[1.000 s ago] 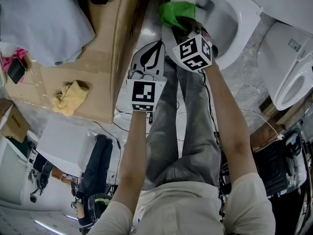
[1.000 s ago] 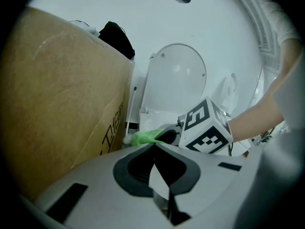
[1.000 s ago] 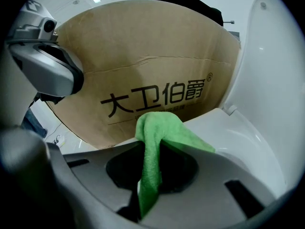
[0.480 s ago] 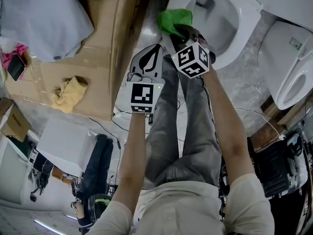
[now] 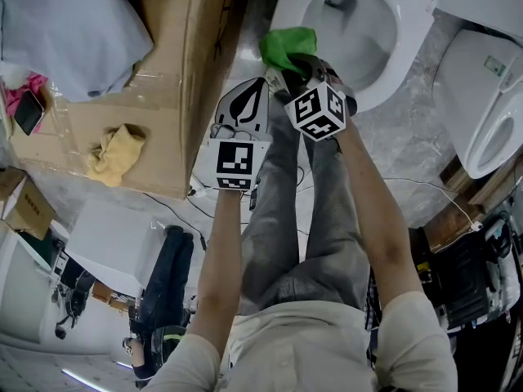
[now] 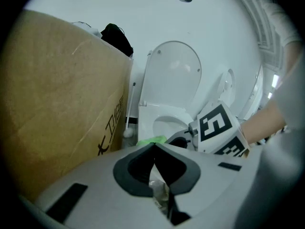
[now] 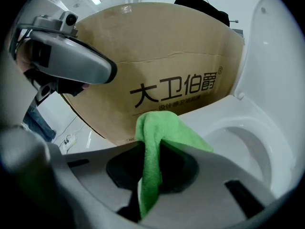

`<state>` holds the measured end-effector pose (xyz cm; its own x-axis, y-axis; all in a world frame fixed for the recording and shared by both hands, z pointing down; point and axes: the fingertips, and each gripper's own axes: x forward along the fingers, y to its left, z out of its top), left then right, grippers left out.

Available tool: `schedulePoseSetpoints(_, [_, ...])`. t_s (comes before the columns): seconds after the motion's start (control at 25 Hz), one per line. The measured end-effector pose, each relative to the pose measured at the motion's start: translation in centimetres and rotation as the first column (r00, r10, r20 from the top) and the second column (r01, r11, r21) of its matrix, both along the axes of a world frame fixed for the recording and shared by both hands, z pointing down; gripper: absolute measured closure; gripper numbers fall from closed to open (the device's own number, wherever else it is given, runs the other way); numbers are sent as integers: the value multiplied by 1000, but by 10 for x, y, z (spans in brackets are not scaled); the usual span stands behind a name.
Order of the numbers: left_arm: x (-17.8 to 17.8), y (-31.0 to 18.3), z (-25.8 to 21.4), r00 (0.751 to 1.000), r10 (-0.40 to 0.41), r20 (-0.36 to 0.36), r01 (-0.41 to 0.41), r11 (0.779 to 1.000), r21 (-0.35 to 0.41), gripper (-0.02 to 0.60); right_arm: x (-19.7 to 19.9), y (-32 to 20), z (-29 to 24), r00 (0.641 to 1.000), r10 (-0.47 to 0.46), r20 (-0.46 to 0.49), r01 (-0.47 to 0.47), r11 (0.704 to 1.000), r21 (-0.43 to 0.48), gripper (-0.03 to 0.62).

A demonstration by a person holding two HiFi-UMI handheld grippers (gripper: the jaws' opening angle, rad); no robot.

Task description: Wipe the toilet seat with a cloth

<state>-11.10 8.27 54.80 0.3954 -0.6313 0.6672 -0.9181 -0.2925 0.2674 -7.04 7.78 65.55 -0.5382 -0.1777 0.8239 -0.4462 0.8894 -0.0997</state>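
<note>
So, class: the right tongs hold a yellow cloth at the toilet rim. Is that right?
No: the cloth in the right tongs is green, not yellow, as the right gripper view shows; it is at the toilet rim.

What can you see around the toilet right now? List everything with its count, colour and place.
toilet: 1, white, top centre, lid up
second toilet: 1, white, right edge
cloth: 1, green, at the first toilet's near rim
cardboard box: 1, brown, left of the toilet
rag: 1, yellow, on the cardboard box
sheet: 1, pale, top left
flat box: 1, white, on the floor at lower left
left gripper: 1, grey, jaws shut on nothing, near the cardboard box
right gripper: 1, grey, jaws shut on the cloth
</note>
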Motion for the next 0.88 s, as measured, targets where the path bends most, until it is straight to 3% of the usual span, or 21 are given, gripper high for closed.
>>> schedulePoseSetpoints(0.88, [17,36,11,997,80,3,-80,996,-47,569,31,77,0,999,29,-25,-31,996,-85,549])
